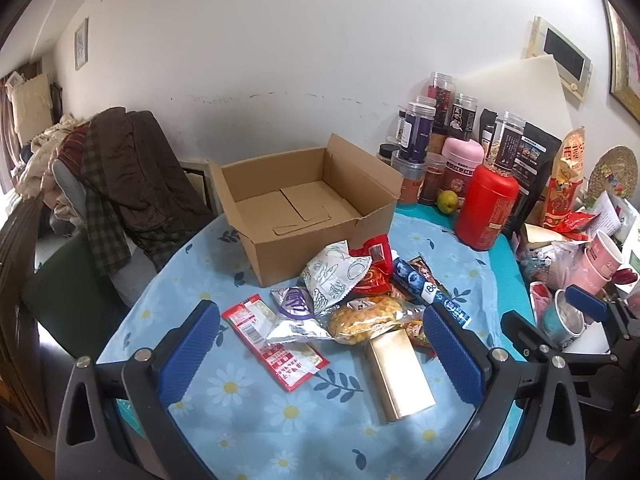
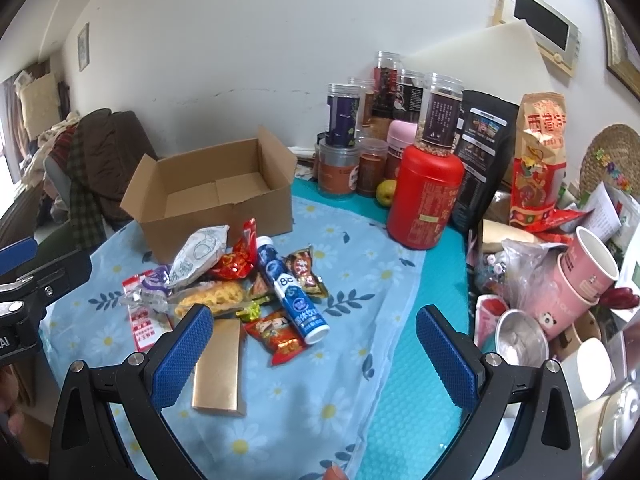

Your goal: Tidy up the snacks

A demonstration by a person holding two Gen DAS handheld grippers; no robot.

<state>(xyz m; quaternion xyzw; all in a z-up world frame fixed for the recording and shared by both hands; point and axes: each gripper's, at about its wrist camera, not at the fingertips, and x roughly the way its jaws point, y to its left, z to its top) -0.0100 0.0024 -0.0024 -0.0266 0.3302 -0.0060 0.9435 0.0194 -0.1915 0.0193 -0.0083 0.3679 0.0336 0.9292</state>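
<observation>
An open, empty cardboard box [image 1: 304,200] [image 2: 216,196] stands at the back of the table. In front of it lies a pile of snacks: a white patterned bag [image 1: 334,276] [image 2: 200,256], a blue tube [image 1: 430,292] [image 2: 292,292], a clear bag of yellow crisps [image 1: 368,320] [image 2: 212,298], a gold box [image 1: 400,376] [image 2: 220,368], a red-white flat packet [image 1: 272,344] [image 2: 142,320], and small red packets [image 2: 280,334]. My left gripper [image 1: 320,356] is open above the pile, holding nothing. My right gripper [image 2: 316,352] is open and empty, over the cloth to the right of the pile.
Jars, a red canister [image 2: 424,200], dark bags and a pear [image 2: 386,192] crowd the back right. Pink paper cups [image 2: 584,280], a metal tin and clutter fill the right edge. A chair piled with clothes [image 1: 120,176] stands at the left. The floral cloth [image 2: 360,248] covers the table.
</observation>
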